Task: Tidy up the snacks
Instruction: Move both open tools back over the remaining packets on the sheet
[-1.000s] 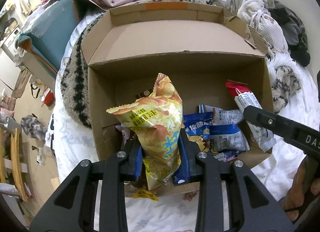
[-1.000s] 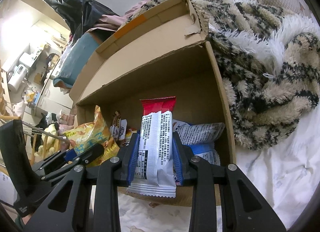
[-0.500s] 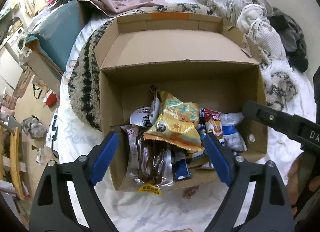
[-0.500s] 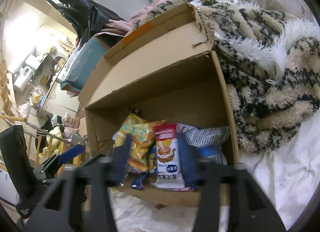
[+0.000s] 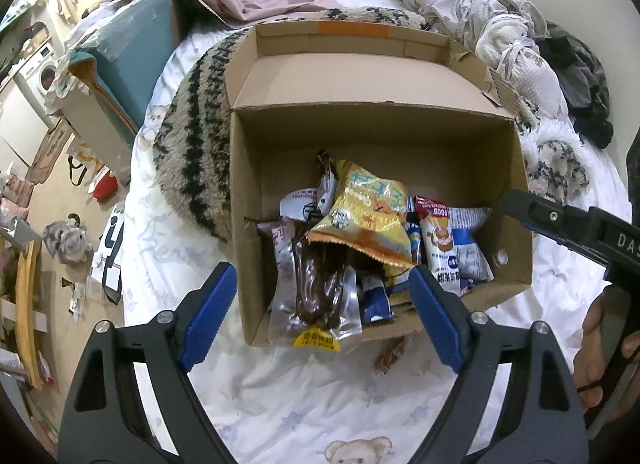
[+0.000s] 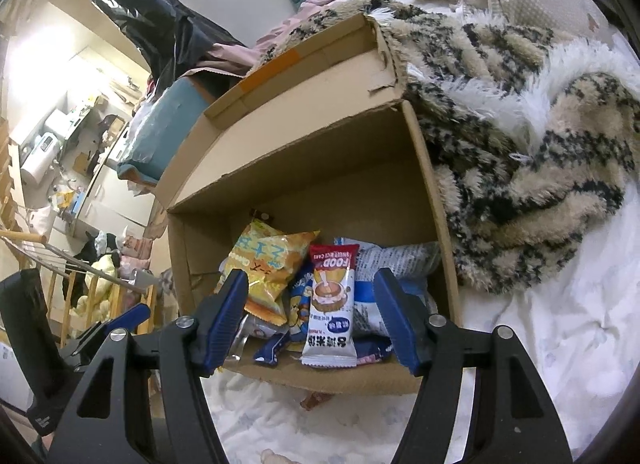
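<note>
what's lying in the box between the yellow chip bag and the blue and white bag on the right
In the right wrist view, the red-topped rice cake packet lies between the yellow chip bag and the blue and white bag, inside the cardboard box.

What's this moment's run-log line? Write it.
left gripper: open, empty | right gripper: opening, rice-cake pack loose between jaws | chip bag: in cardboard box

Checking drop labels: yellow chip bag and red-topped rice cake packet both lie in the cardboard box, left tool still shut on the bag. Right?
Not quite. The left tool is open, holding nothing, as the left wrist view shows. The yellow chip bag and red-topped rice cake packet do lie in the cardboard box.
</note>
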Demonstrator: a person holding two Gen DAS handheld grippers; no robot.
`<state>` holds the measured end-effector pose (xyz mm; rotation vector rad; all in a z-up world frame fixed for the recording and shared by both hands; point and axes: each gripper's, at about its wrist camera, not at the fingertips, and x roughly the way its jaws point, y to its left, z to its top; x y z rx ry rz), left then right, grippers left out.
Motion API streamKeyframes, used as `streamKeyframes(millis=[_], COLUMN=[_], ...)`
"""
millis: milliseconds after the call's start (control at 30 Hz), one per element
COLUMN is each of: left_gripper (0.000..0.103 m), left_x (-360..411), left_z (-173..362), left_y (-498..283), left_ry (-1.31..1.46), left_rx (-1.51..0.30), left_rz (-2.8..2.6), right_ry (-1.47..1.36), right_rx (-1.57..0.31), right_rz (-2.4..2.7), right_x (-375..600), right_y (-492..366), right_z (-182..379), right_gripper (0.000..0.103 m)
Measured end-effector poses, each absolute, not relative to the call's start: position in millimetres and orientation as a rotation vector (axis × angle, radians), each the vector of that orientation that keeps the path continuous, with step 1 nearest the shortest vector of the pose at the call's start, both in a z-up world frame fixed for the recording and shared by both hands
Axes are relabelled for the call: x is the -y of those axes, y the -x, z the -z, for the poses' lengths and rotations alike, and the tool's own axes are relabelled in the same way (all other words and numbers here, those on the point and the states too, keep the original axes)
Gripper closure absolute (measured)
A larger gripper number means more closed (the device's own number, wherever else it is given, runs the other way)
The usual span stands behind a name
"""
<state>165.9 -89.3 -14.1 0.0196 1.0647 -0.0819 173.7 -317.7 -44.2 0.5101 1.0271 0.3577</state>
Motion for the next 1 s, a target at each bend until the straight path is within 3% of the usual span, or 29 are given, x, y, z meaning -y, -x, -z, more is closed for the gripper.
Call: streamKeyframes(millis=[433, 567, 1000], left_gripper=[0.017, 0.009, 0.009], left_x=[67.9, 62.9, 57.7], left_z=[25.9, 34.2, 58.9], left_y=[-125.7, -116.9, -100.3], left_ry=[0.063, 0.106, 0.157], left_rx=[-1.1, -1.118, -1.151], left_rz=[0.099, 0.103, 0.067], right_ry=[-0.548, -0.571, -0.507], right_rx=[-1.067, -1.103, -1.239], right_rz=[-0.321, -0.31, -0.215], right_x=[328.4, 330.0, 317.7], right_y=[-136.0, -125.3, -114.9], right_z=[45.2, 52.8, 84.0], right_gripper=[0.026, 0.024, 0.014])
